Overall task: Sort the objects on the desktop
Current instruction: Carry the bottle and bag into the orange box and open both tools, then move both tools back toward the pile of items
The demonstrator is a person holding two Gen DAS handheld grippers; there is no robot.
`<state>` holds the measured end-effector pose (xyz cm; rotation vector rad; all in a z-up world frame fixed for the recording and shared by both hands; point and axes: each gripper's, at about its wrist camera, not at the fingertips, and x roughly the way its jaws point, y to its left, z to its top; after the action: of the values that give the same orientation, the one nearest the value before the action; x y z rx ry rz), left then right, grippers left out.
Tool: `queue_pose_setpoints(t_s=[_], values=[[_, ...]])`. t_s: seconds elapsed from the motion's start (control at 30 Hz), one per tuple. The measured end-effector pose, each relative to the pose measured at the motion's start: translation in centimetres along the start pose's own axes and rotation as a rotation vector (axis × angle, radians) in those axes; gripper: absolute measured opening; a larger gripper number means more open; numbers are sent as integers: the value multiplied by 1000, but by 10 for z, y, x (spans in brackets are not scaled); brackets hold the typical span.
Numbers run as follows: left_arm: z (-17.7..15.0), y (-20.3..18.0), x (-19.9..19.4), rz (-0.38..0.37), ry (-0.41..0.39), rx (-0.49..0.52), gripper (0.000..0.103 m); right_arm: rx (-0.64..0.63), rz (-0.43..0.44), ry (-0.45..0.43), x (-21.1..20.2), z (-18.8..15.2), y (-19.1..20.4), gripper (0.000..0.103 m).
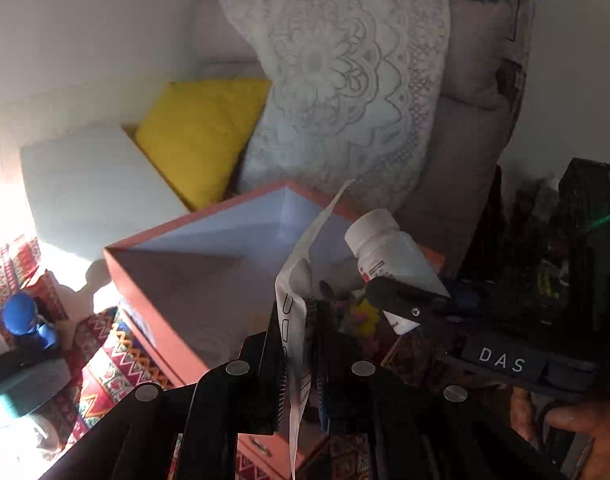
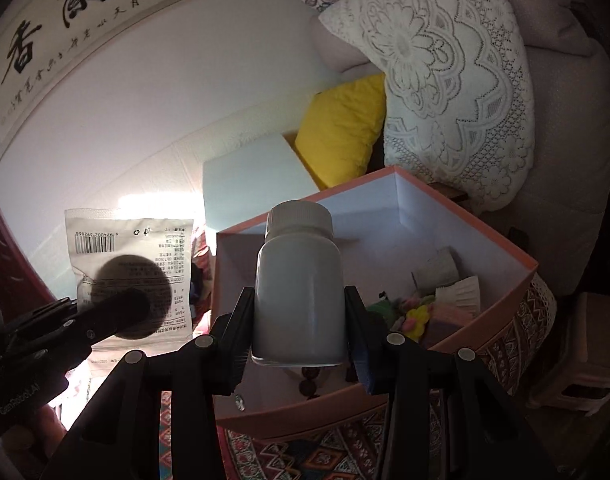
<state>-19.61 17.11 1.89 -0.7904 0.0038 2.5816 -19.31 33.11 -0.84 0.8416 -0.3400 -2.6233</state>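
My left gripper (image 1: 297, 314) is shut on a flat white sachet (image 1: 301, 256), seen edge-on and rising over the near wall of the open pink box (image 1: 153, 280). In the right wrist view that sachet (image 2: 133, 240) shows its barcode side, held by the left gripper (image 2: 121, 314) to the left of the box. My right gripper (image 2: 299, 320) is shut on a white pill bottle (image 2: 299, 268), upright with its cap on, above the box's near-left rim (image 2: 505, 304). The left wrist view shows the bottle (image 1: 389, 248) tilted over the box's right side, held by the right gripper (image 1: 405, 300).
Inside the box lie a yellow toy (image 2: 419, 318) and paper cups (image 2: 457, 286). A patterned cloth (image 1: 105, 360) covers the table. A blue object (image 1: 23, 316) stands at the left. Behind are a yellow cushion (image 2: 345, 128), a lace pillow (image 2: 445, 92) and a white block (image 2: 249, 176).
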Motion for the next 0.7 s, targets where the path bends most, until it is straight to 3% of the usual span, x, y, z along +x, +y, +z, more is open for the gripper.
queue_pose_setpoints(t_s=[0.07,0.1,0.13,0.17,0.2,0.23,0.3,0.47,0.7], values=[[9,1,19,2,9,-2,9,15,-15,-4,11,8,-12,45],[13,2,28,6,12,-3,16,10,-45,-9,16,12,-15,46],[15,3,36,17,23,-10,44,5,-77,-15,21,15,-17,48],[16,6,39,39,23,-21,64,6,-118,-25,25,17,-20,54],[17,9,42,61,21,-34,92,9,-161,-36,28,19,-22,75],[15,12,38,71,-8,-45,98,27,-173,-58,29,20,-24,91],[8,19,30,87,-39,-49,99,67,-143,-84,27,19,-28,93],[-14,48,7,143,-22,-96,99,129,-60,-40,39,13,-21,93],[-68,99,-54,279,-36,-202,100,116,122,27,49,0,50,93]])
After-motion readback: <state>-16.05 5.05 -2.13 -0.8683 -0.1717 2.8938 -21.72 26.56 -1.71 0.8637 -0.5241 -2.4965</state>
